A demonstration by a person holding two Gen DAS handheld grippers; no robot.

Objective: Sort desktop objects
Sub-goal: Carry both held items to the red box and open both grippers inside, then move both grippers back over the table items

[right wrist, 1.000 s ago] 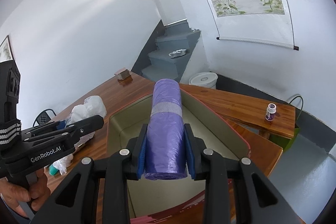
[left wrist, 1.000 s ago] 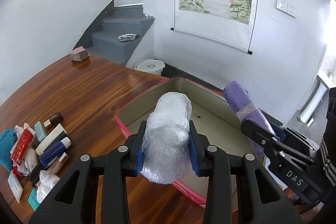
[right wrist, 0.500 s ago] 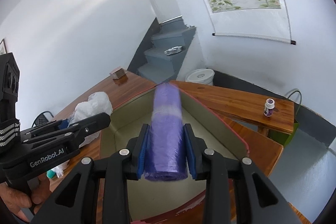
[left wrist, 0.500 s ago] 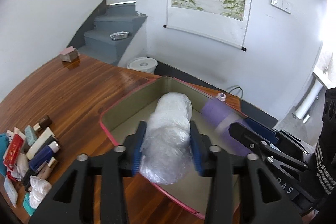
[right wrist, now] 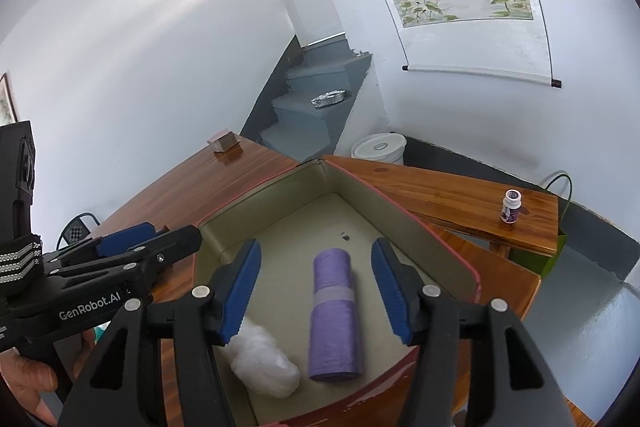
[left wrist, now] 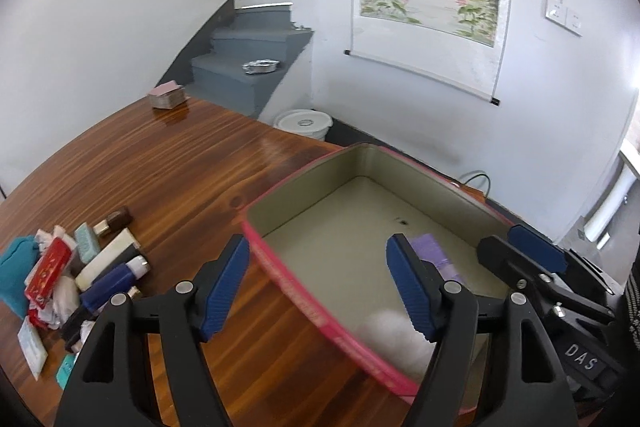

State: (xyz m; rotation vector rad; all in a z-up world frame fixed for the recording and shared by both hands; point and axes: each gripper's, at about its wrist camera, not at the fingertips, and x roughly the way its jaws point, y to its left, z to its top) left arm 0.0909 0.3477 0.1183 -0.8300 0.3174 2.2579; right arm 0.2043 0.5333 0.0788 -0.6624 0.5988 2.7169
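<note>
The purple bag roll [right wrist: 334, 315] lies on the floor of the pink-rimmed tray [right wrist: 440, 239], lengthwise from near to far, with a pale band around its middle. Just to its left, near the tray's near-left corner, sits the white crinkled plastic bundle [right wrist: 264, 359]; the two are close, but you cannot tell whether they touch.

Your right gripper [right wrist: 316, 291] hangs over the tray with its blue pads spread wide on either side of the purple roll, and it grasps nothing. Your left gripper [left wrist: 320, 287] is likewise spread wide and empty, straddling the tray's near-left rim, so that the left pad is over the wooden surface [left wrist: 168, 171] and the right pad over the tray. In the left wrist view the white bundle shows as a blurred patch just below the right pad, and only the far end of the purple roll peeks out beside that pad.

On the surface to the left of the tray lies a loose pile of small items [left wrist: 68, 275]: a teal cloth, a red packet, a navy tube, a cream tube and some sachets, well apart from the tray. At the far edge of the surface stands a small box [left wrist: 167, 95]. A white pill bottle [right wrist: 511, 206] stands on the bench to the right.
</note>
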